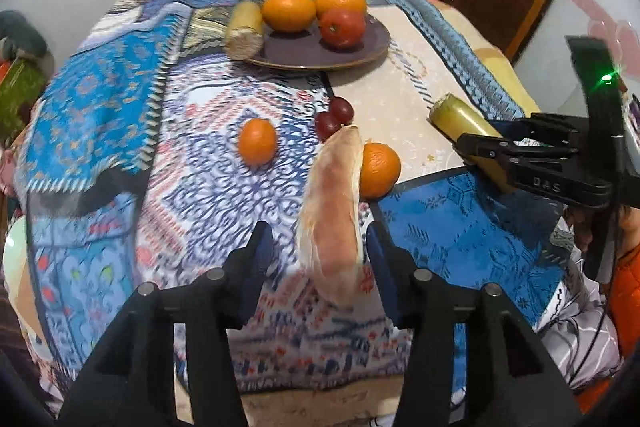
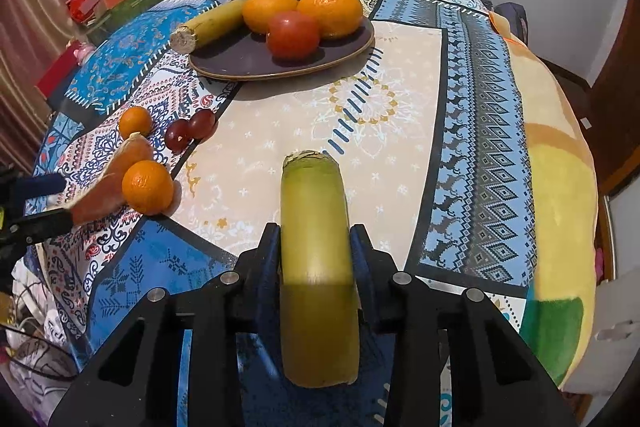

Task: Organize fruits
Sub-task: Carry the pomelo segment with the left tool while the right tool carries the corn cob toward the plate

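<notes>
My right claw (image 2: pixel 316 247) grips a banana (image 2: pixel 312 219); my left claw (image 1: pixel 320 243) stands wide around a peel (image 1: pixel 332 211). Next, I judge, both go to the plate (image 2: pixel 240 61) ahead.

my left gripper (image 1: pixel 320 247) is matte black plastic with dark blue finger pads (image 1: pixel 260 247) and round silver screws on its angular arms. my right gripper (image 2: pixel 316 247) matches; its side carries pale raised letters and a green light, with an orange sleeve (image 1: pixel 628 267) behind.
</notes>
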A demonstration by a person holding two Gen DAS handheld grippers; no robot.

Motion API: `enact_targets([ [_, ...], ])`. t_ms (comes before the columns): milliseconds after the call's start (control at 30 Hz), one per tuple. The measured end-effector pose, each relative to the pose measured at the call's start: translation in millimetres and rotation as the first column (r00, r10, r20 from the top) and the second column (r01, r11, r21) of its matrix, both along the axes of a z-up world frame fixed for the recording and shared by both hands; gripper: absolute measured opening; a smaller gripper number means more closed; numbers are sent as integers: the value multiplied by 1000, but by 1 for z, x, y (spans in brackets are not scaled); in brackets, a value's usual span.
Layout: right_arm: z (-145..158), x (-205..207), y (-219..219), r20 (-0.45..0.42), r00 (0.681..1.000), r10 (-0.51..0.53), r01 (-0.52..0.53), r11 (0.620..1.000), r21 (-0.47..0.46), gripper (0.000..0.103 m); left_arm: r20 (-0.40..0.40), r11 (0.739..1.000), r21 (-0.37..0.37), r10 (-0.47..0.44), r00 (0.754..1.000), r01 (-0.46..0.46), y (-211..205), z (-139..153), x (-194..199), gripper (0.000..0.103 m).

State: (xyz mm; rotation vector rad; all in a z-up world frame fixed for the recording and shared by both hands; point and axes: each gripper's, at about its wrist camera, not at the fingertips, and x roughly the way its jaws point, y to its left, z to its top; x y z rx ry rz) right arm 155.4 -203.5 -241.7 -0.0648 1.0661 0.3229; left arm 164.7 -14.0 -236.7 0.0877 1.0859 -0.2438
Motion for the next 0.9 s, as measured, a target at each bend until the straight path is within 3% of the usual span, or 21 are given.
enact_targets([
  [167, 0, 2, -2, -3, 1000, -3, 3, 1000, 11, 32, -69, 1000, -1, -10, 998, 10, -10, -23, 26, 42],
  [367, 1, 3, -3, -4, 1000, -3, 3, 1000, 19, 32, -56, 1000, -7, 9, 998, -10, -11, -28, 43, 29],
  [500, 4, 4, -4, 0, 1000, -11, 11, 1000, 28, 32, -49, 1000, -22, 18, 999, -19, -8, -29, 43, 27],
  [700, 20, 3, -6, 35, 999, -23, 21, 999, 39, 32, -9, 997, -46, 57, 998, -57, 2, -13, 36, 26],
  [900, 45, 6, -6, 102, 994, -35, 31, 998, 49, 31, 73, 993, -90, 89, 993, -82, 14, 23, 32, 26],
])
